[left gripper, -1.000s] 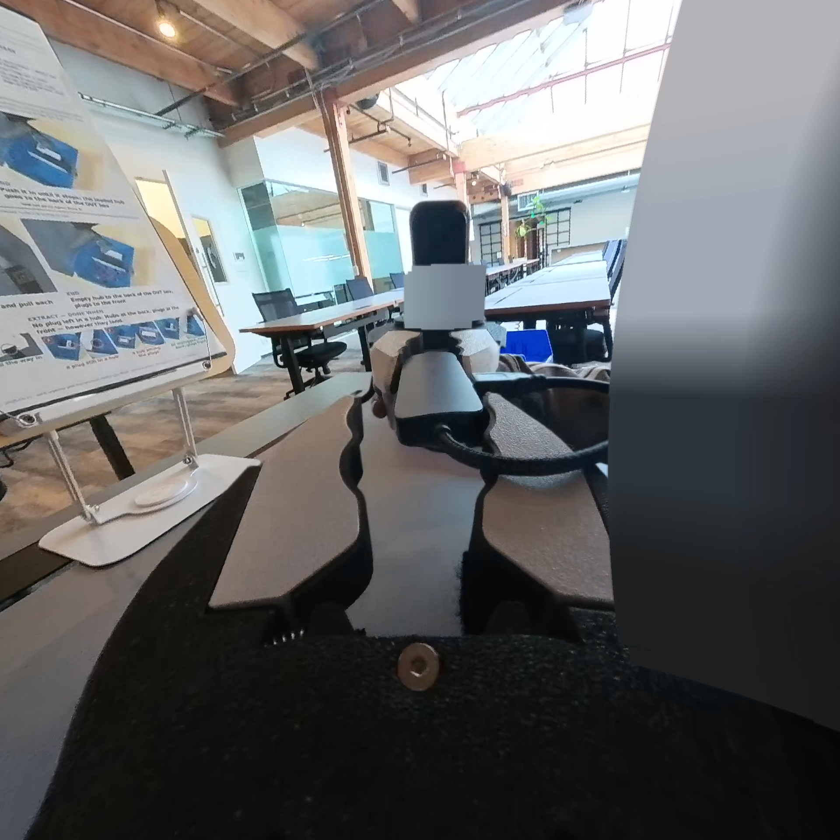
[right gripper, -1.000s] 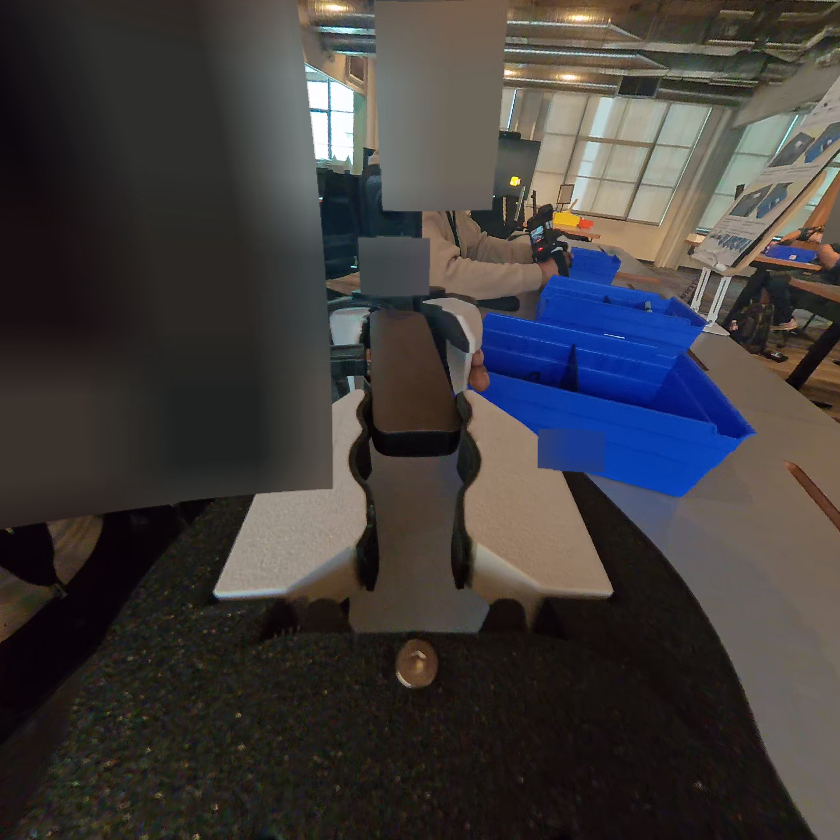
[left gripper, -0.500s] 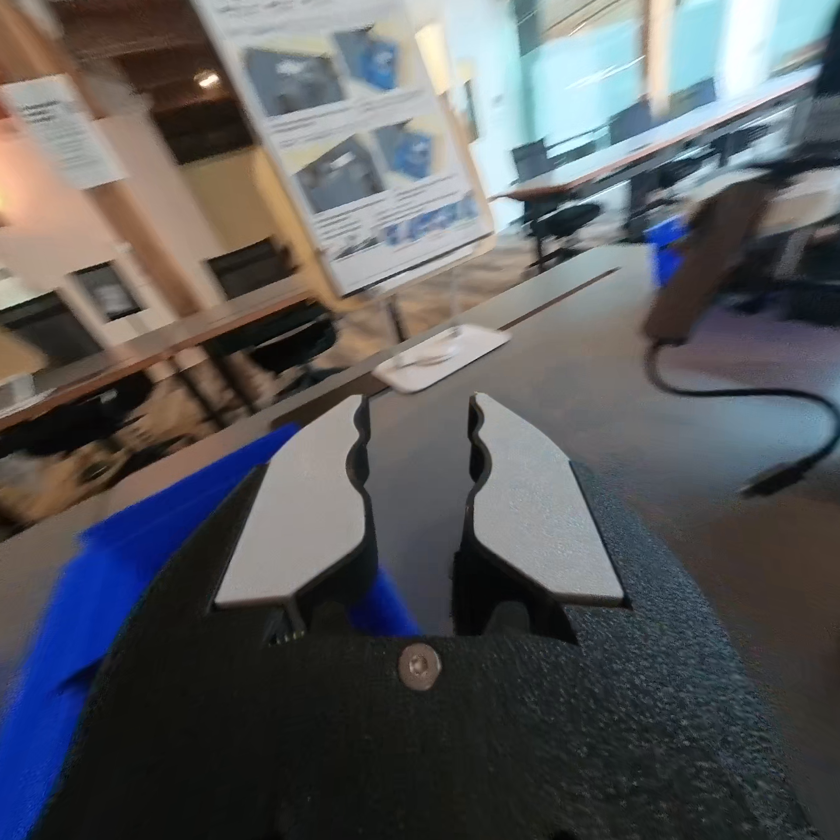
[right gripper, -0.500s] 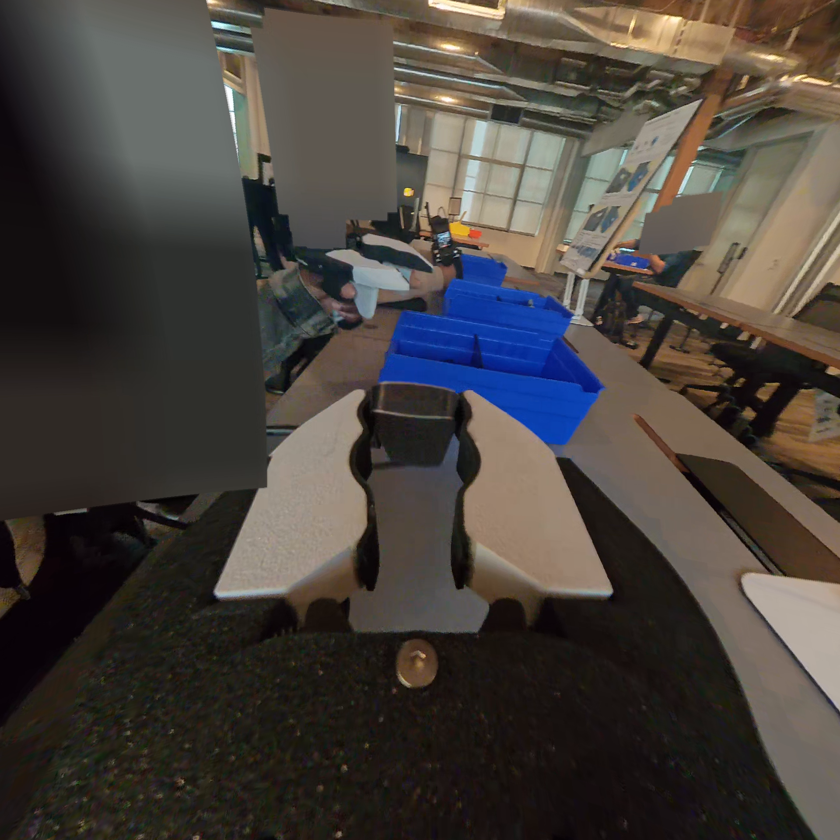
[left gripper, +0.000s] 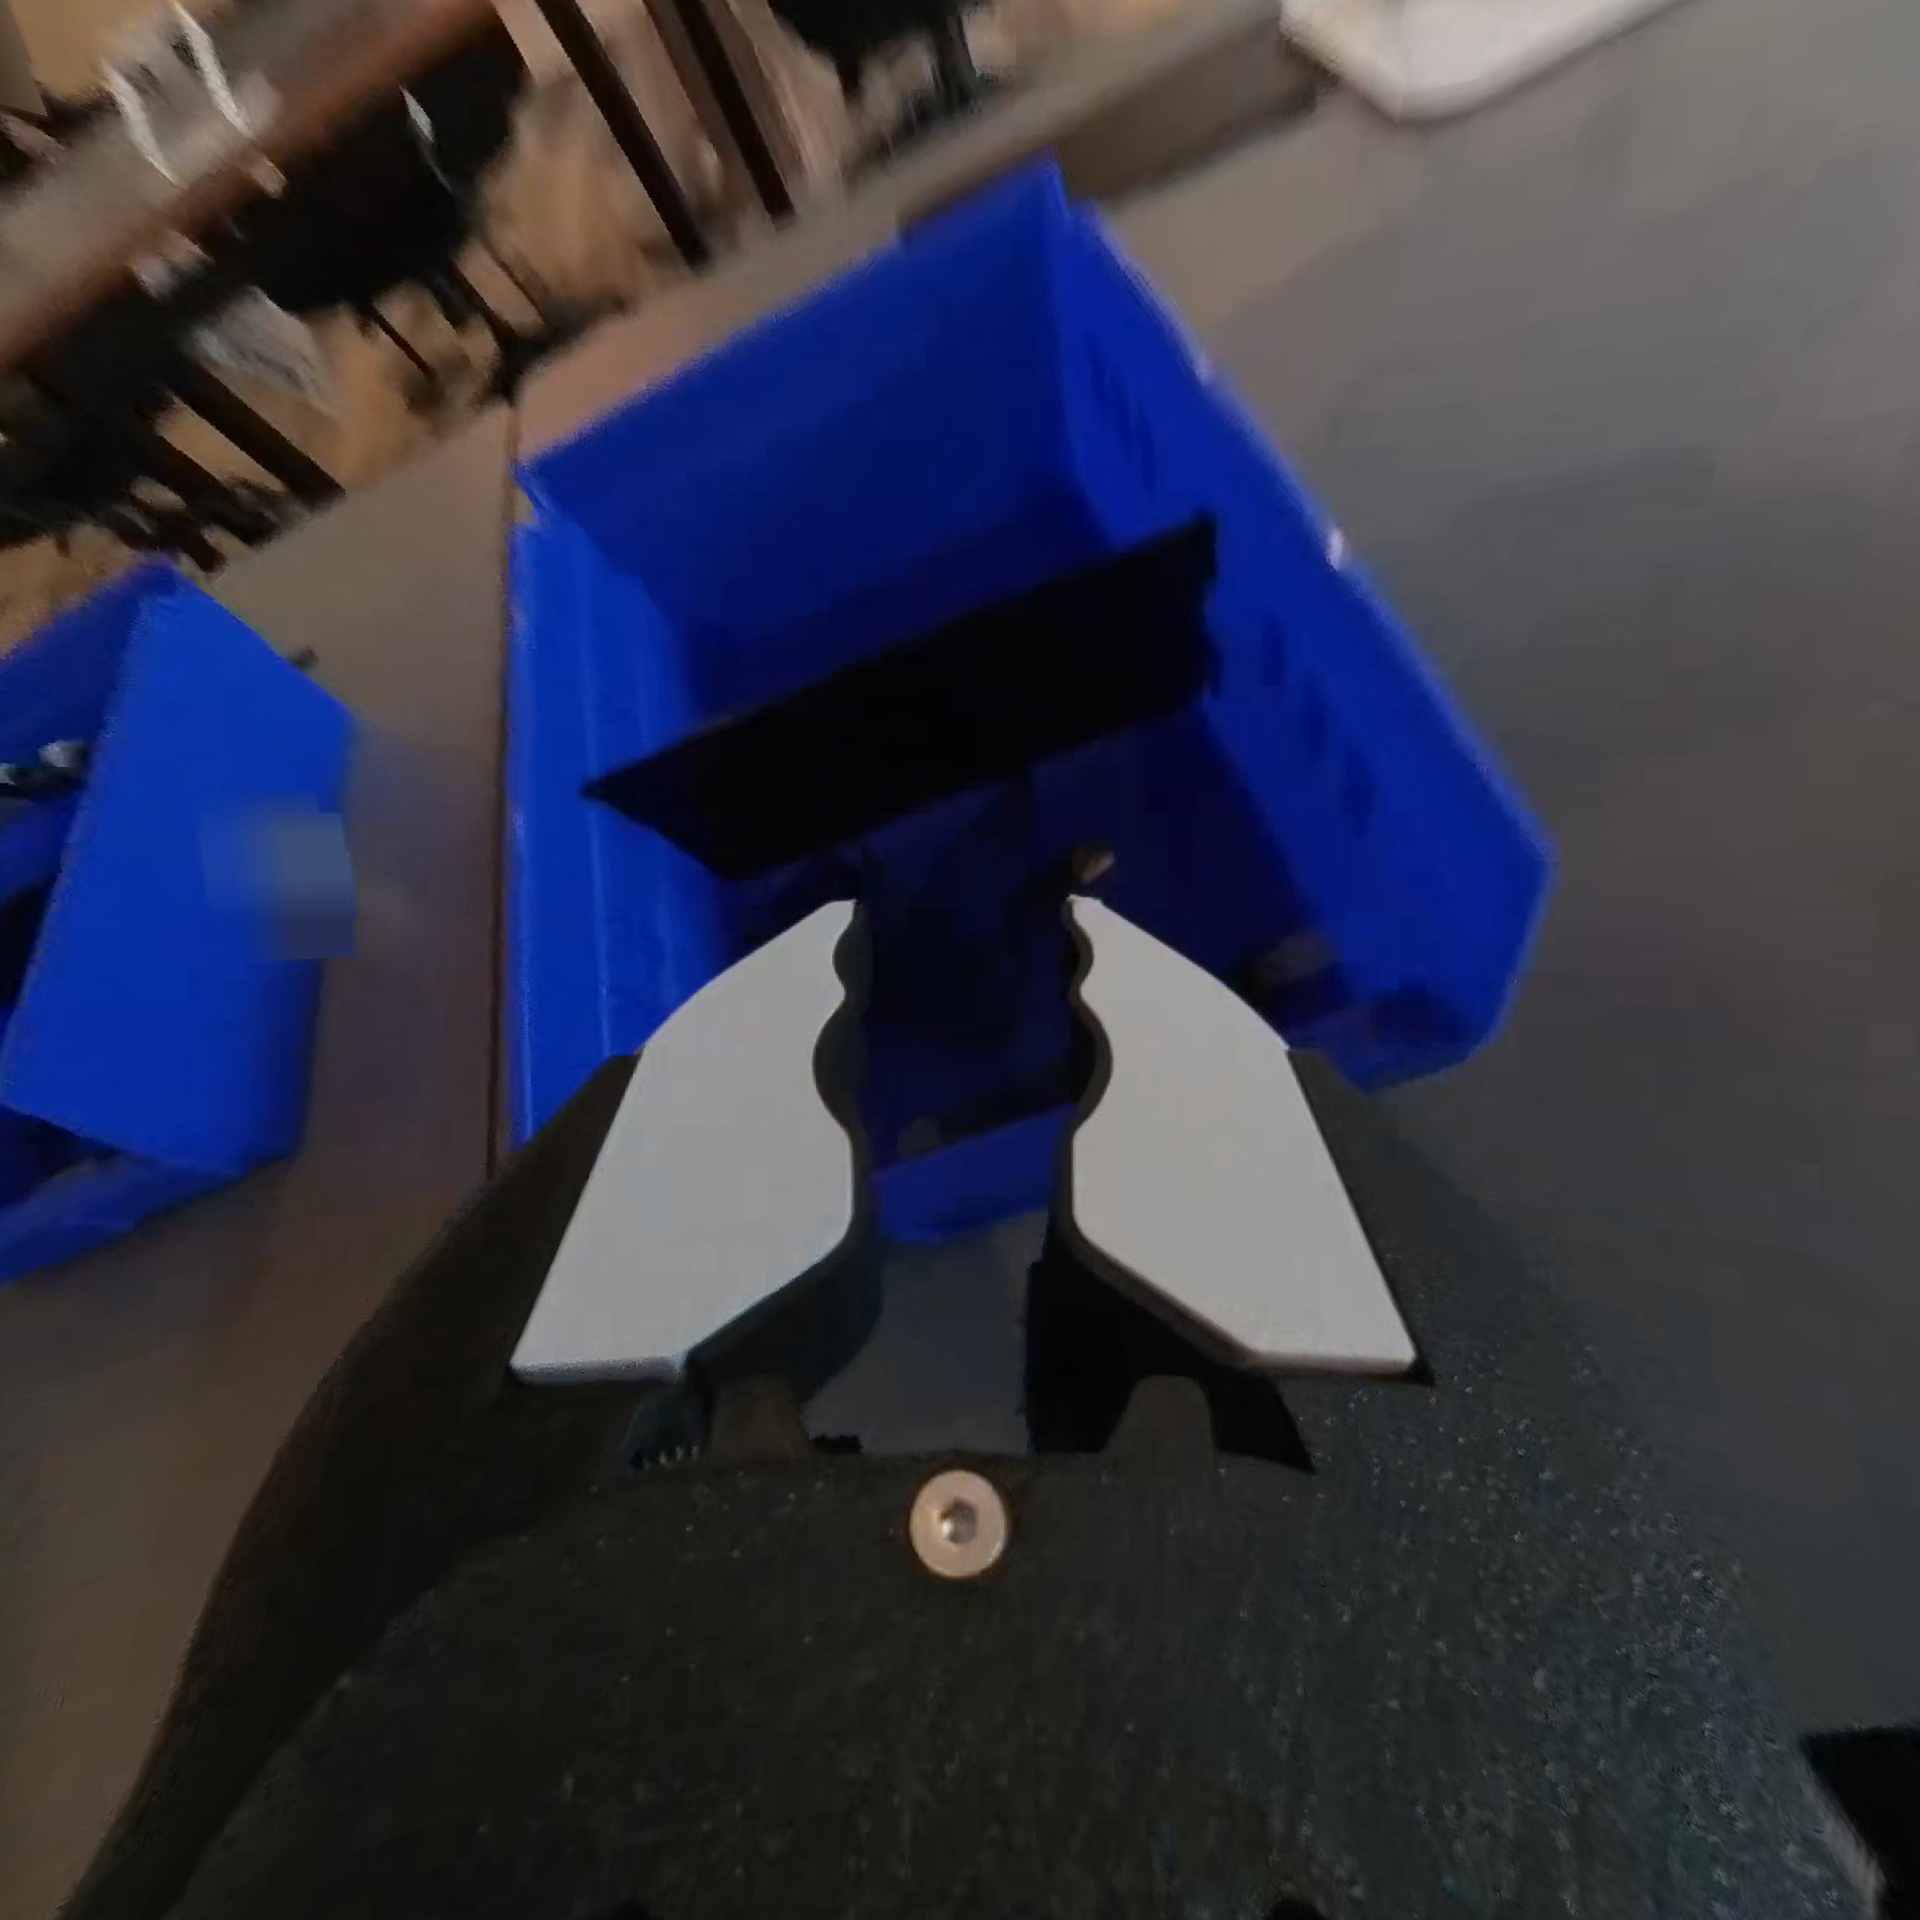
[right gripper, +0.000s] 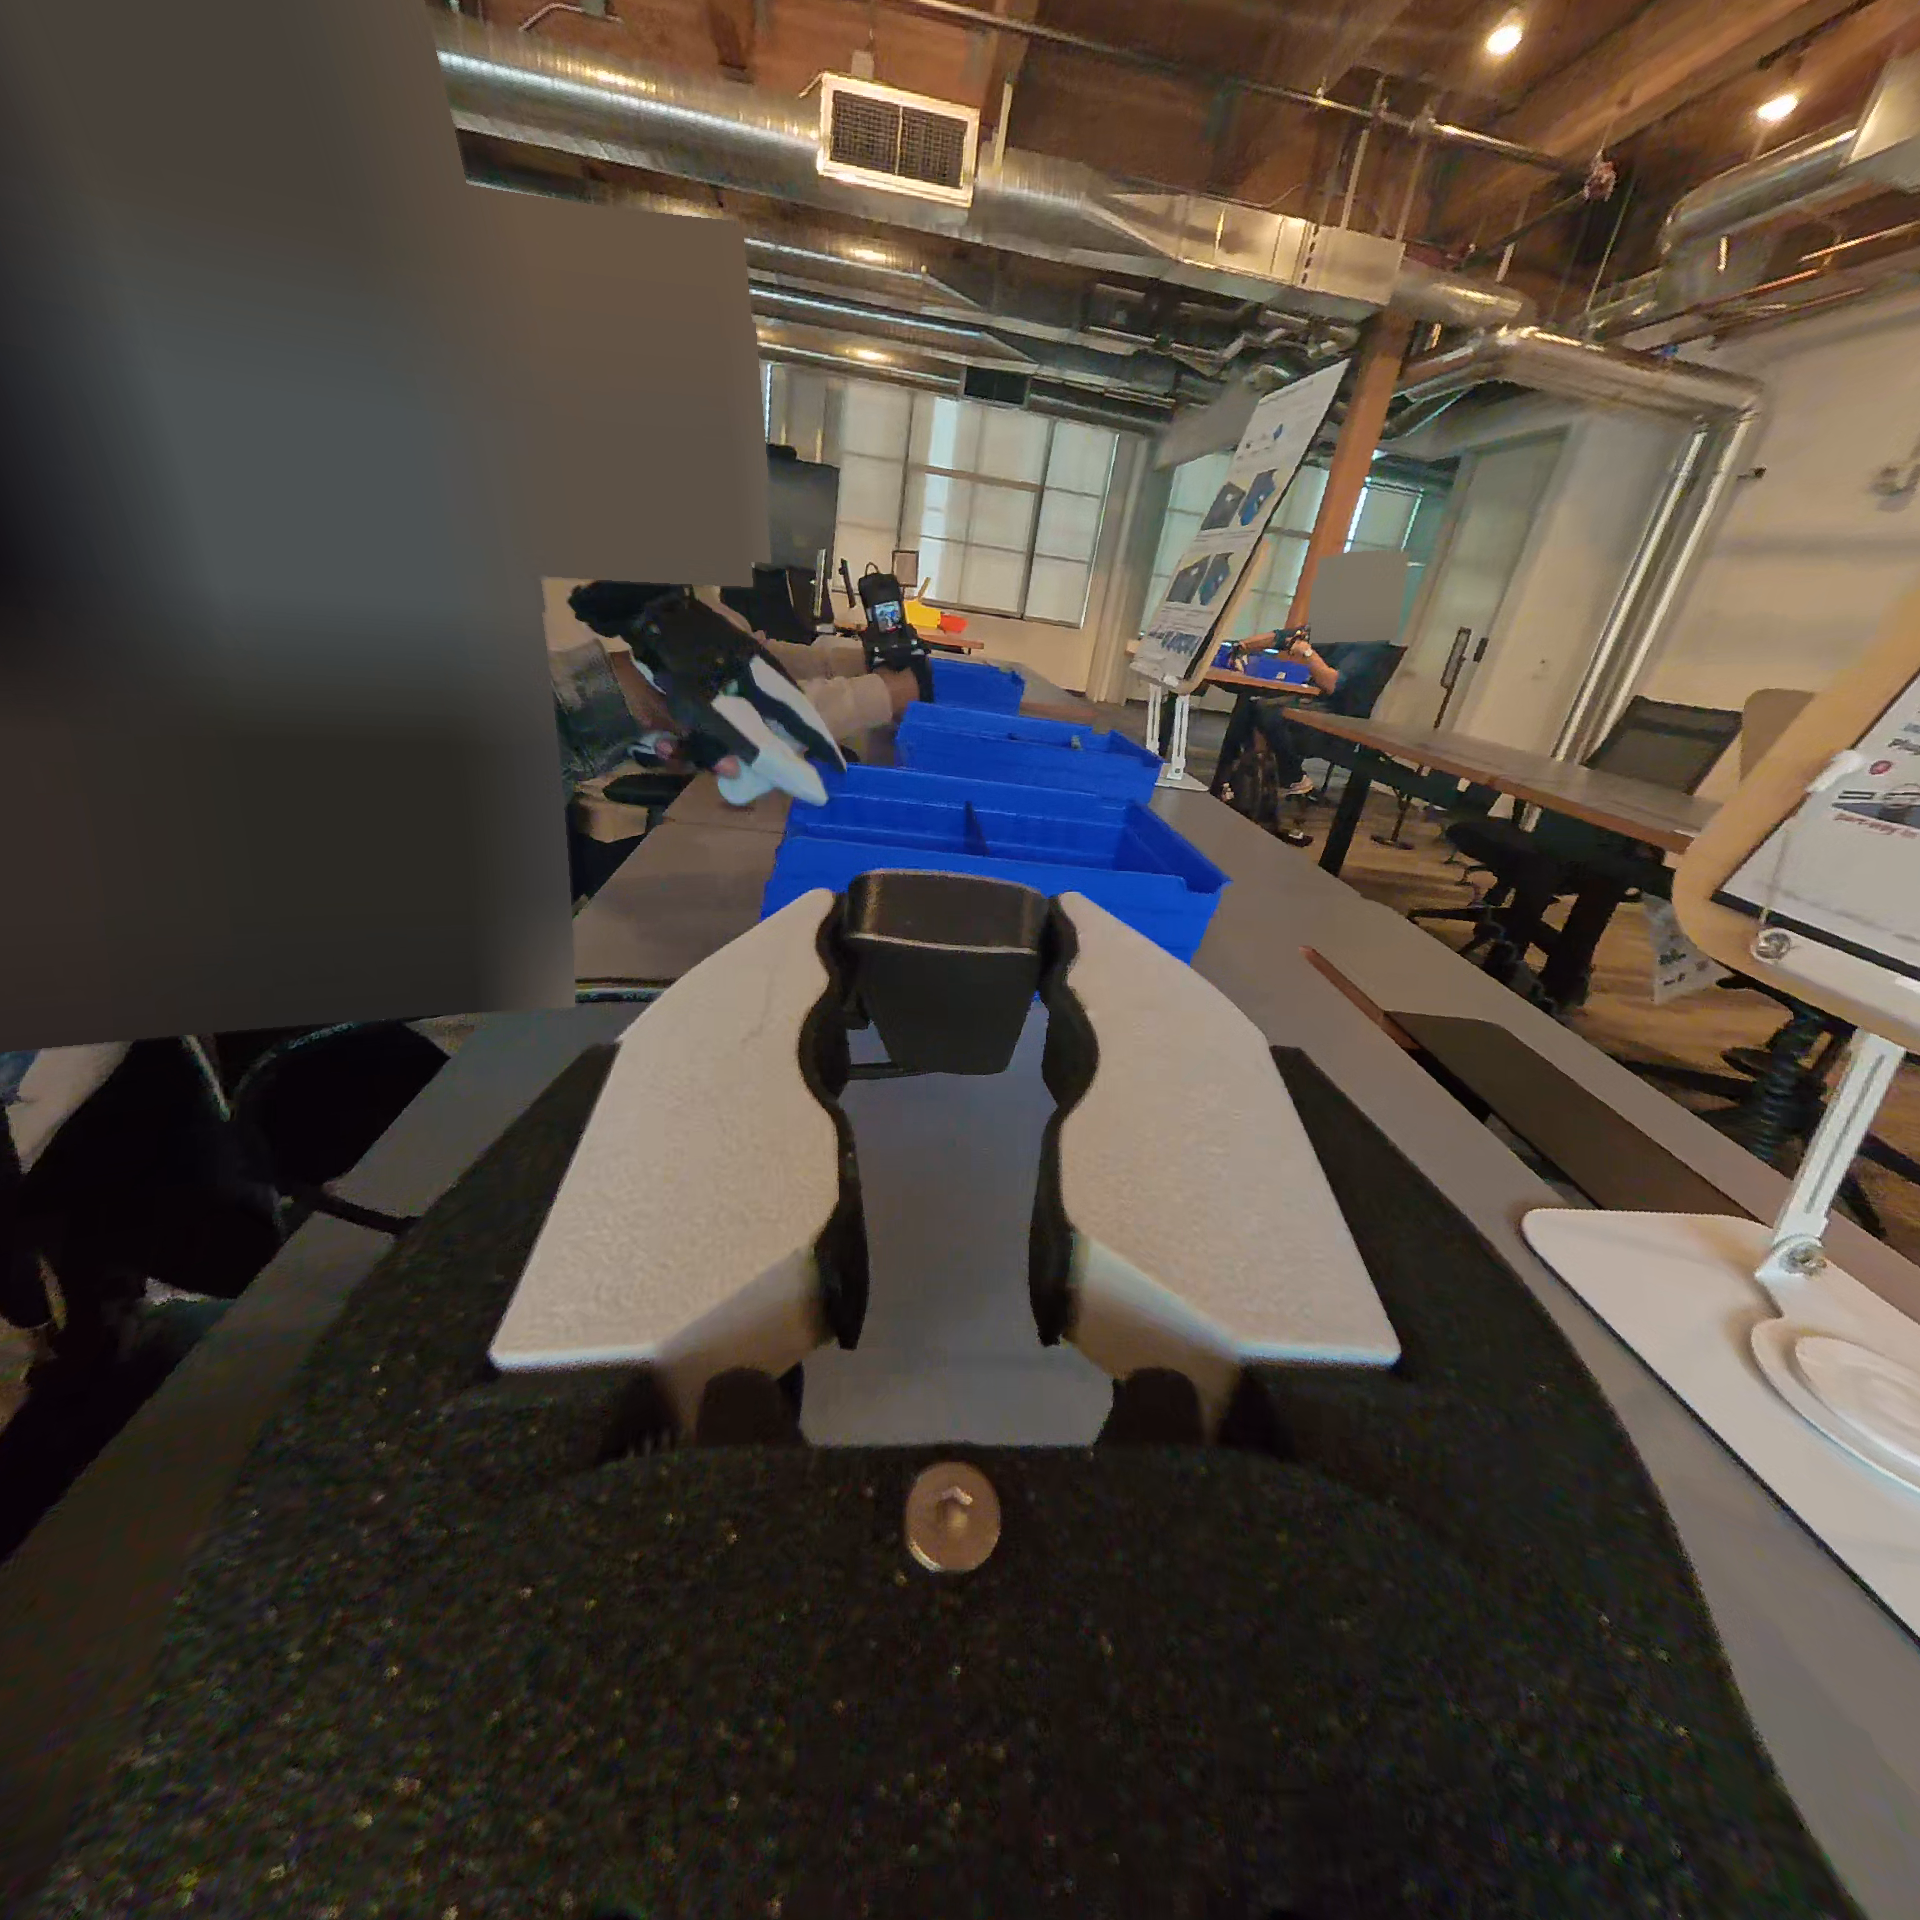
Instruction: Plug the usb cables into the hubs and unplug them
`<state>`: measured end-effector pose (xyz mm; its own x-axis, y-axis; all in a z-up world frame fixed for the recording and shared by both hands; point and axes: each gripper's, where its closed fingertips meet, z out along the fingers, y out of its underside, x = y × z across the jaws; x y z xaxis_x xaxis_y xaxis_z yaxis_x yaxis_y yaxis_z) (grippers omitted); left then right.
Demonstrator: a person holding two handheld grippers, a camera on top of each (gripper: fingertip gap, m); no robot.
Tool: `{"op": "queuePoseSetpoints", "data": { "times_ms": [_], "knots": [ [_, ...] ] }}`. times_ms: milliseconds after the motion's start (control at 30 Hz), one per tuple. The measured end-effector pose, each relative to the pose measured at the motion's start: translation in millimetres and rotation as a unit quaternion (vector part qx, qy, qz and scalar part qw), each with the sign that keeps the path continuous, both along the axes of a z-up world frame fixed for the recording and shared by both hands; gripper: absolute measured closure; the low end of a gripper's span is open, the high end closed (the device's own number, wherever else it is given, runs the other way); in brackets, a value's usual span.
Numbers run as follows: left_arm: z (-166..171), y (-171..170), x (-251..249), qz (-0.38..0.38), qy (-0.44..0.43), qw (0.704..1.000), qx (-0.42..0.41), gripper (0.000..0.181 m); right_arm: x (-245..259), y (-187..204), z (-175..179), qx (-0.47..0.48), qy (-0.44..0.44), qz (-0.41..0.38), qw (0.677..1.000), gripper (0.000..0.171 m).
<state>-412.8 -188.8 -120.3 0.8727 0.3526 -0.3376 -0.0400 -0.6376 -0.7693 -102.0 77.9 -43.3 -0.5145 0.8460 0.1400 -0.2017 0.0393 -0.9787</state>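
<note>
The left gripper (left gripper: 961, 914) hangs over a blue bin (left gripper: 1351, 665) on the grey desk (left gripper: 1662, 416), its jaws spread with nothing between them. A dark divider (left gripper: 914, 717) crosses the bin; what lies under it is too blurred to tell. A second blue bin (left gripper: 156, 883) stands to the side. The right gripper (right gripper: 940, 925) has its jaws pinching a dark hub (right gripper: 940, 982) above the desk. A white stand (right gripper: 1714, 1320) is at the right.
</note>
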Motion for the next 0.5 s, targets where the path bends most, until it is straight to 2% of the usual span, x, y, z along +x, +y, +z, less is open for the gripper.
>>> {"op": "queuePoseSetpoints", "data": {
  "times_ms": [67,100,233,300,400,500],
  "knots": [
    [-18.2,4.2,-5.4,-0.038,0.018,0.996,-0.079,0.149,0.6,2.9,-0.6,-0.004,0.001,-0.001,1.000,0.138],
    [-24.2,10.9,-3.0,-0.084,0.031,0.990,-0.107,0.154,0.8,4.1,-0.9,-0.006,0.001,-0.002,1.000,0.138],
    [-42.9,39.6,8.1,-0.266,0.022,0.949,-0.169,0.160,0.2,4.8,-1.6,-0.011,0.001,0.001,1.000,0.138],
    [-53.6,46.9,11.3,-0.328,-0.007,0.923,-0.202,0.161,0.0,4.2,-1.8,-0.011,0.000,0.003,1.000,0.138],
    [-73.0,46.9,4.5,-0.370,-0.017,0.885,-0.280,0.160,0.0,4.8,-2.4,-0.012,-0.002,0.003,1.000,0.138],
    [-91.4,46.6,-7.8,-0.381,-0.009,0.858,-0.344,0.160,0.7,6.1,-2.1,-0.014,-0.002,0.003,1.000,0.138]
  ]
}}
